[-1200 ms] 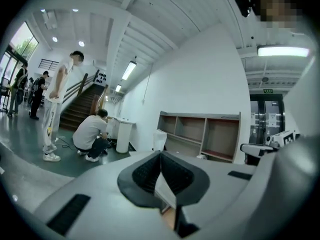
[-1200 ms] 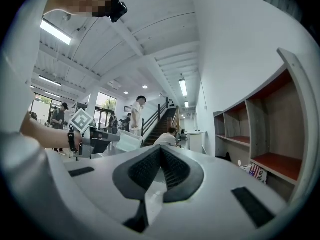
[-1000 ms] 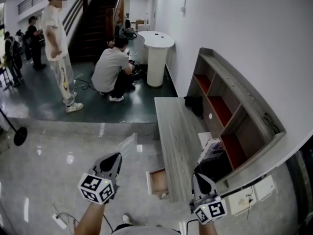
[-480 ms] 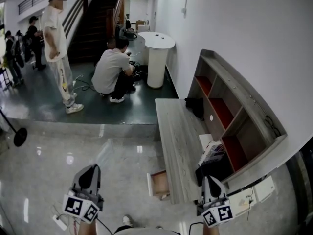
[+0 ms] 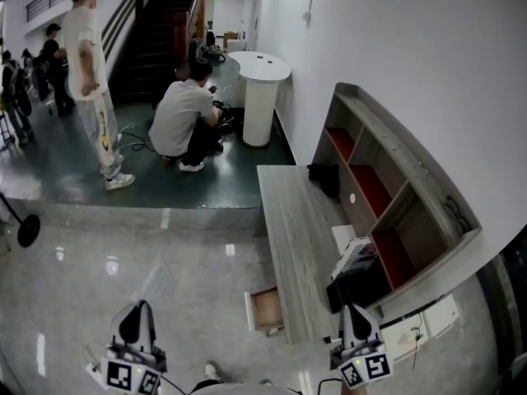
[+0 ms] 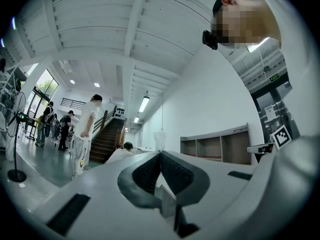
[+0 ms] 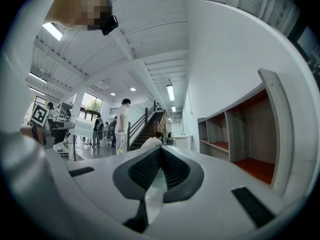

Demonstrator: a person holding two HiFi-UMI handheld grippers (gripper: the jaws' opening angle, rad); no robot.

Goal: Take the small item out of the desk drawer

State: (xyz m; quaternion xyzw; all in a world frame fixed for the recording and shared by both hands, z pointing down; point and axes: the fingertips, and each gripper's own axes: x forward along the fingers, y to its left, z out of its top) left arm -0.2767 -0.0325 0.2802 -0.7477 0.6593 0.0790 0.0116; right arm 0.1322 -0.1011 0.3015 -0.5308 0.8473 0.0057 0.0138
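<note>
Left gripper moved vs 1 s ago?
Yes. In the head view the left gripper has pulled back down and to the left, farther from the open drawer, which barely shifts in the frame.

Your head camera looked steeply down on the desk [image 5: 288, 245]; left gripper [image 5: 137, 307] and right gripper [image 5: 355, 309] cameras, facing level, shared the shelf unit [image 5: 387, 196].

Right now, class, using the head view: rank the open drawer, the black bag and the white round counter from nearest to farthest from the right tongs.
1. Open drawer, just left of the right tongs, at the near end of the desk.
2. Black bag, at the desk's far end.
3. White round counter, beyond the desk.
</note>
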